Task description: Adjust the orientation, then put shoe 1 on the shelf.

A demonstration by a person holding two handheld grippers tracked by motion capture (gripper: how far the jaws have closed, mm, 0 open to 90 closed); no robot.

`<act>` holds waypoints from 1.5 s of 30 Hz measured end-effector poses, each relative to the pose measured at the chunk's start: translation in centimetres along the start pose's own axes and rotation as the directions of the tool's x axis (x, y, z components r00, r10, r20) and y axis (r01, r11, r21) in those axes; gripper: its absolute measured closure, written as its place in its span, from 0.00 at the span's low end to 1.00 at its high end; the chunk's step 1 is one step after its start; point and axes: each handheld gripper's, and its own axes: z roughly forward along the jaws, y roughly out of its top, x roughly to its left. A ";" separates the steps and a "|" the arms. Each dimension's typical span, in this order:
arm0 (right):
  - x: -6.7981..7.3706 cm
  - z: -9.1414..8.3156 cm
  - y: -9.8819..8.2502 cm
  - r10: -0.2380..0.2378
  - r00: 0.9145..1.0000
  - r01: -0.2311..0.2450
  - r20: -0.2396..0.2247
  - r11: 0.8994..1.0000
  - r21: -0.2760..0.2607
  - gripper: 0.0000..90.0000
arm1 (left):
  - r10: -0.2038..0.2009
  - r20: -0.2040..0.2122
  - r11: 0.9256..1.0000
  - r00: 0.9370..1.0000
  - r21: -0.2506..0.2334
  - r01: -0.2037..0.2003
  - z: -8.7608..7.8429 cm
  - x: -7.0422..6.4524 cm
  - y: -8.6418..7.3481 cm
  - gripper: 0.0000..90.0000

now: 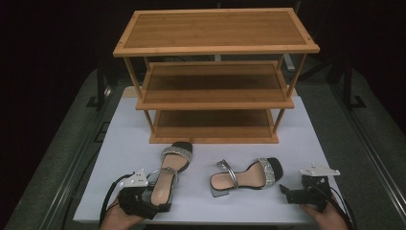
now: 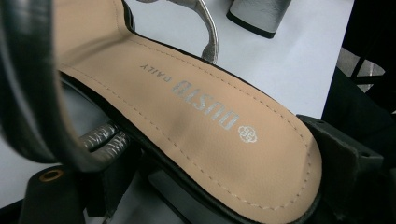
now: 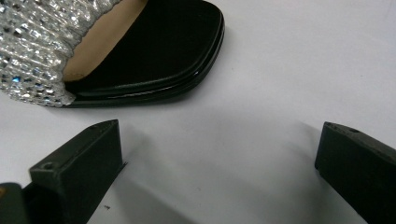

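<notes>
On the left, the left gripper [image 1: 154, 207] sits at the heel end of the left sandal [image 1: 168, 173], whose long axis runs away from the person toward the shoe rack [image 1: 215, 76]. Its fingers [image 2: 350, 163] bracket the heel of the insole on either side, closed to about its width and seemingly touching it; whether they truly clamp it I cannot tell. Farther right, the right sandal [image 1: 246, 175] lies crosswise on the tabletop [image 1: 306, 139], toe pointing at the right gripper [image 1: 291, 193]. That gripper's fingers [image 3: 79, 172] stand wide apart, holding nothing, with the black toe just ahead and slightly left of them.
</notes>
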 end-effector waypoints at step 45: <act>0.0 0.0 0.0 -0.001 1.000 0.001 0.000 1.000 -0.001 0.00 | 0.063 0.022 0.977 0.998 -0.205 -0.057 -1.7 1.3 4.1 0.26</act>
